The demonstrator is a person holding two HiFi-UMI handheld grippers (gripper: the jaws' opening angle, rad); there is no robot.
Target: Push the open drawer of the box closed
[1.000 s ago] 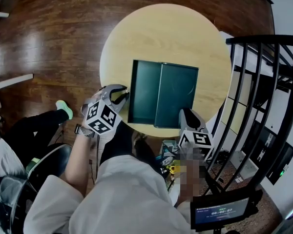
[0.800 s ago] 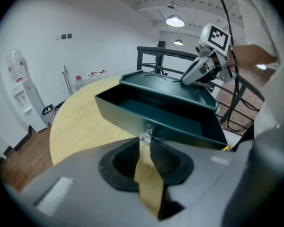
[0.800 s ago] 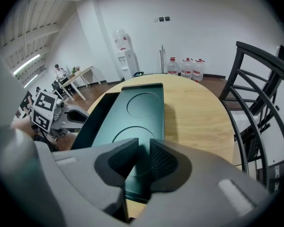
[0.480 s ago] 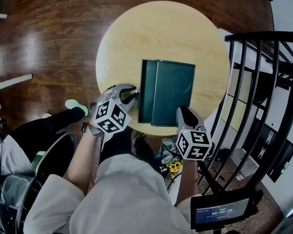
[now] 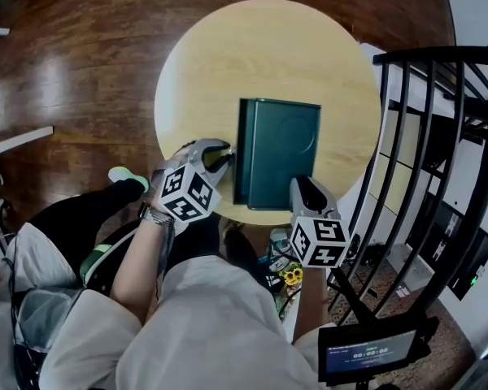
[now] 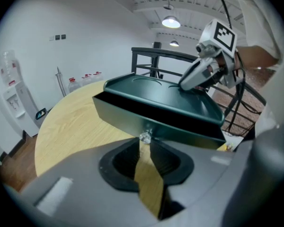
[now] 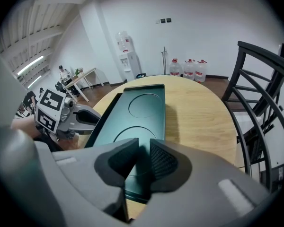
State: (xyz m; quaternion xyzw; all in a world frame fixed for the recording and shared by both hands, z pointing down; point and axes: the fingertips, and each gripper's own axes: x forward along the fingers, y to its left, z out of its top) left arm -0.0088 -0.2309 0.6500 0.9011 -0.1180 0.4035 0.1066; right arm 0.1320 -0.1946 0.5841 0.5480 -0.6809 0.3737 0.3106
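A dark green box [image 5: 278,153] lies on the round wooden table [image 5: 260,47]. Its drawer is pushed in almost flush; only a thin dark slit shows above the drawer front [image 6: 132,115]. My left gripper [image 5: 226,154] is at the box's left side, its jaws nearly together with only a narrow slit. Its tips [image 6: 145,143] are up against the small shiny knob [image 6: 145,136], not closed round it. My right gripper [image 5: 302,184] rests on the box's near edge [image 7: 142,112], jaws close together over the lid with nothing between them.
A black metal railing [image 5: 439,136] stands right of the table. A small screen [image 5: 366,356] sits at the lower right. The person's legs and a green shoe [image 5: 128,175] are below the table's left edge. Water bottles [image 7: 189,70] stand by the far wall.
The drawer, which stuck far out to the left a second ago, has slid into the box as my left gripper pushed it rightward. The right gripper stayed on the near edge.
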